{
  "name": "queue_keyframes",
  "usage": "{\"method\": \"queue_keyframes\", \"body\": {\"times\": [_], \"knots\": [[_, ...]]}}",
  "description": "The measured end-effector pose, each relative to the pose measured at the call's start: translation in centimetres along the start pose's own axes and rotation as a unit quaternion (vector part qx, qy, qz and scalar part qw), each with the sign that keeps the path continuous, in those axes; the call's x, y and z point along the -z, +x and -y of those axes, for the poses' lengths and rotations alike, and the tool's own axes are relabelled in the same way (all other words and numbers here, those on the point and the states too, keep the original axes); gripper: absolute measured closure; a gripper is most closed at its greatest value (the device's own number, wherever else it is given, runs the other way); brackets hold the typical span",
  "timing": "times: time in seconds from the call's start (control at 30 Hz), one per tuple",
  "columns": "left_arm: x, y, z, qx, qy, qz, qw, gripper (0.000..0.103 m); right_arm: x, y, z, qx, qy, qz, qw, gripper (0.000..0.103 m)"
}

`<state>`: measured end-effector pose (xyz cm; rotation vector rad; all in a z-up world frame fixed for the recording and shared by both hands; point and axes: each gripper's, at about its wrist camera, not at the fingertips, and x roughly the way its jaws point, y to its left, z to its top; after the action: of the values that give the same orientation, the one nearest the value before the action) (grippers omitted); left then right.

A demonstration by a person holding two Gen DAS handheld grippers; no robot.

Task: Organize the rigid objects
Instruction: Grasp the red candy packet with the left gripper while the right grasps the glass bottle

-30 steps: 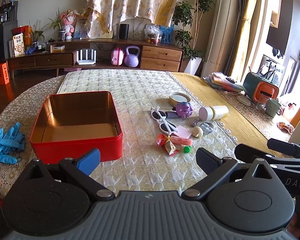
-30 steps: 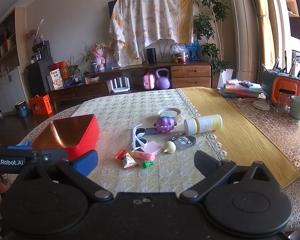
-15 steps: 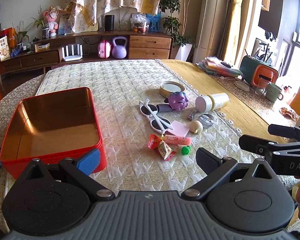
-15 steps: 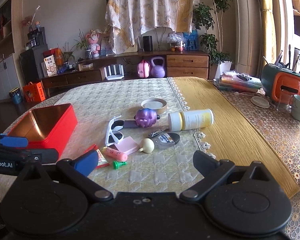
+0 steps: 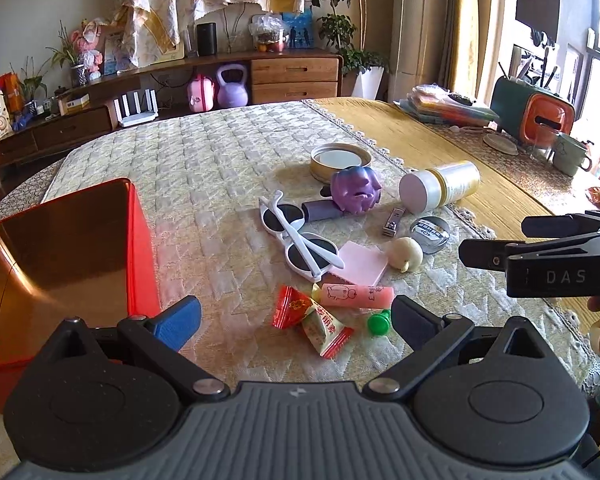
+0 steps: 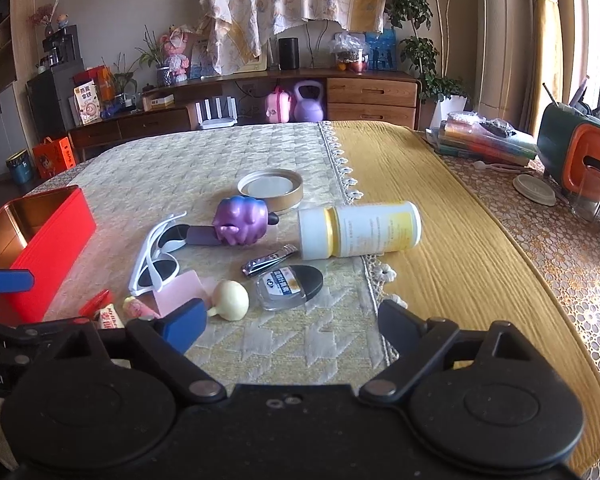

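An empty red tin box [image 5: 72, 256] stands at the left of the table; it also shows in the right wrist view [image 6: 36, 236]. A heap of small items lies mid-table: white sunglasses [image 5: 300, 236], a purple toy [image 5: 356, 190], a white-and-yellow bottle [image 6: 360, 230] on its side, nail clippers [image 6: 269, 260], a round tin [image 6: 290, 286], a cream bulb-shaped piece [image 6: 230, 300], a pink tube [image 5: 358, 295], candy wrappers [image 5: 314, 320] and a green peg [image 5: 380, 322]. My left gripper [image 5: 296, 320] is open just above the candies. My right gripper [image 6: 292, 324] is open, low over the cloth near the round tin.
A round gold lid [image 5: 340, 160] lies behind the purple toy. A pink pad [image 5: 360, 262] lies under the sunglasses. At the far right stand a stack of books [image 6: 484, 140], an orange-and-green holder [image 6: 580, 152] and a mug [image 5: 570, 156]. A yellow runner [image 6: 440, 240] covers the right half.
Both grippers have moved forward and down towards the heap of small items. The red box has slid to the left edge of both views. Both grippers stay open.
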<state>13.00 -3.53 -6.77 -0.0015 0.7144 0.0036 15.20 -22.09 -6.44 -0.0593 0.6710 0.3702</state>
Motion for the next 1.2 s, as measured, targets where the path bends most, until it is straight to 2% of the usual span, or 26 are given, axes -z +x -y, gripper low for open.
{"method": "queue_keyframes", "body": {"times": [0.13,0.23,0.4,0.57,0.8,1.0,1.2], "knots": [[-0.1,1.5,-0.1,-0.001,-0.004,-0.012,0.9999,0.007,-0.3,1.5,0.4,-0.007,-0.006,-0.007,1.000,0.018],[0.0,2.3,-0.3,0.002,-0.010,-0.023,0.9997,0.016,-0.6,2.7,0.5,-0.011,-0.005,-0.016,1.000,0.022],[0.0,3.4,-0.7,0.006,-0.023,-0.040,0.9989,0.026,-1.1,4.0,0.4,-0.016,-0.011,-0.019,1.000,0.023],[0.2,4.3,-1.2,0.012,-0.037,-0.054,0.9978,0.032,-1.5,5.0,0.7,-0.018,-0.005,-0.017,1.000,0.024],[0.2,4.4,-1.3,0.015,-0.036,-0.050,0.9980,0.036,-2.2,5.3,1.7,-0.017,0.020,-0.018,0.999,0.028],[0.3,4.4,-1.3,0.016,-0.032,-0.045,0.9983,0.038,-1.6,5.1,1.9,-0.022,-0.003,-0.022,0.999,0.028],[0.2,4.5,-1.0,0.016,-0.026,-0.042,0.9987,0.043,-1.4,6.1,2.2,-0.028,0.015,-0.025,0.999,0.029]]}}
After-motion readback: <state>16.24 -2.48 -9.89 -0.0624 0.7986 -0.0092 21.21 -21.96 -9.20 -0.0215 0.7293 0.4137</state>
